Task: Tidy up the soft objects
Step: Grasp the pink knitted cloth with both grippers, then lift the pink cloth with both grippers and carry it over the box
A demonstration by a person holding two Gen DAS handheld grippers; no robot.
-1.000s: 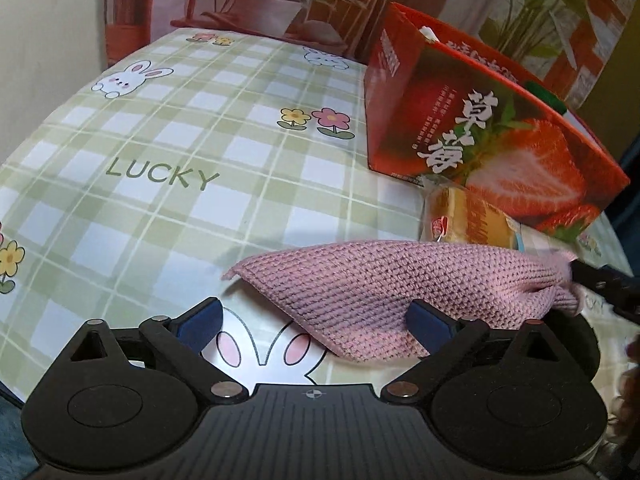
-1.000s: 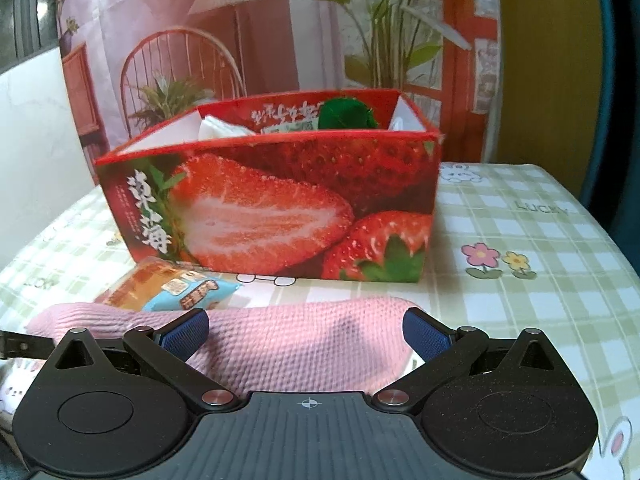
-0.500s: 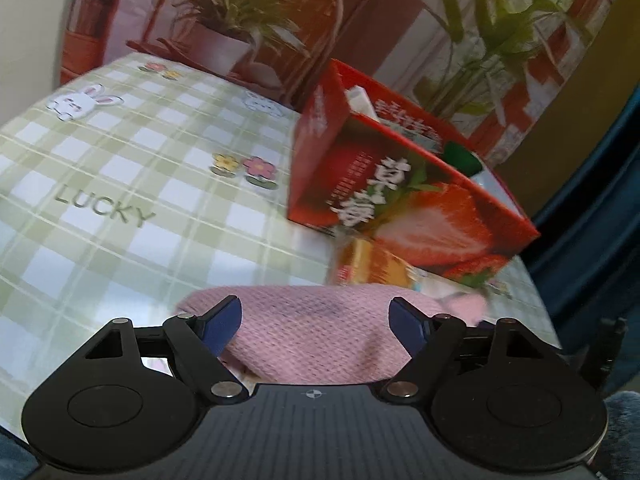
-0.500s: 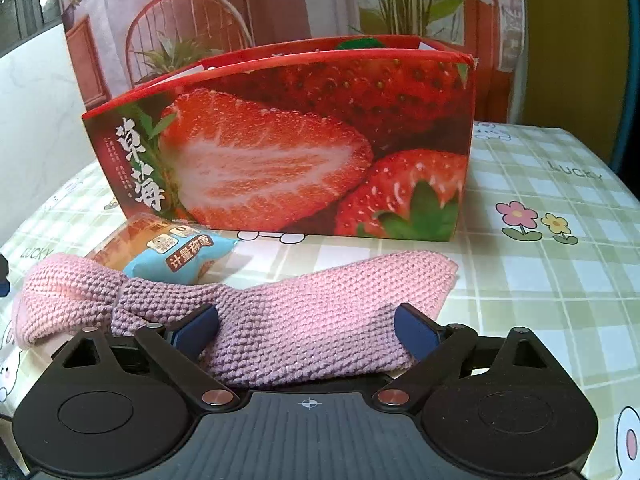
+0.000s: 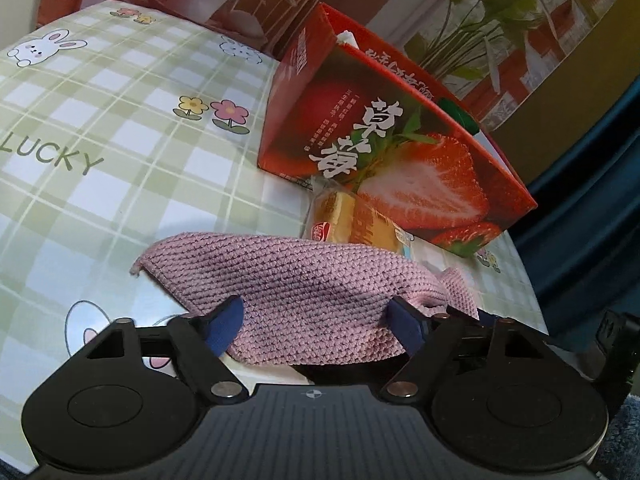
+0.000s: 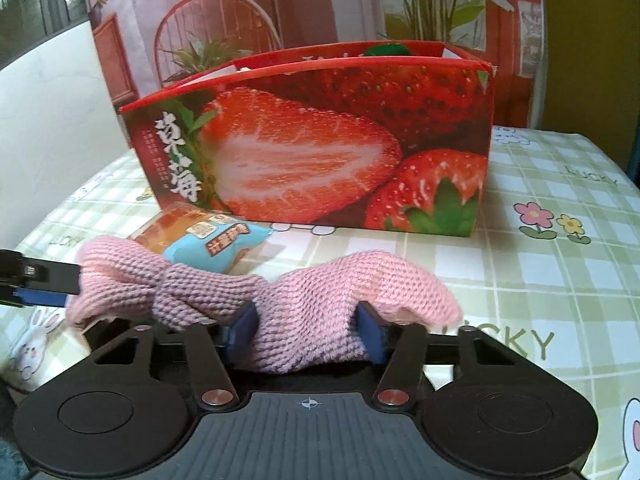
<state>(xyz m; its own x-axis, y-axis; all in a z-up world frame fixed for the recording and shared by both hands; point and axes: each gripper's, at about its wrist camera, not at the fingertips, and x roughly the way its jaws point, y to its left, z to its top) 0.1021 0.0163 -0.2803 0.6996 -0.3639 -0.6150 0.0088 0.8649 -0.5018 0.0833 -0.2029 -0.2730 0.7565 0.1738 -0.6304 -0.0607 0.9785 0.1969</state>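
Right tongs (image 6: 306, 328) have closed since a half-second back, now clamped on the pink knitted cloth (image 6: 320, 296). Left tongs (image 5: 316, 320) apart, straddling its other end. Cloth bunched above the bench (image 6: 560, 280), near the strawberry box (image 6: 320, 160); lift looks next.

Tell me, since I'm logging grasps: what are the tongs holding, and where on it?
Right tongs pinch the pink knitted cloth mid-length at its near edge. Left tongs straddle it, open; firm grip unclear.
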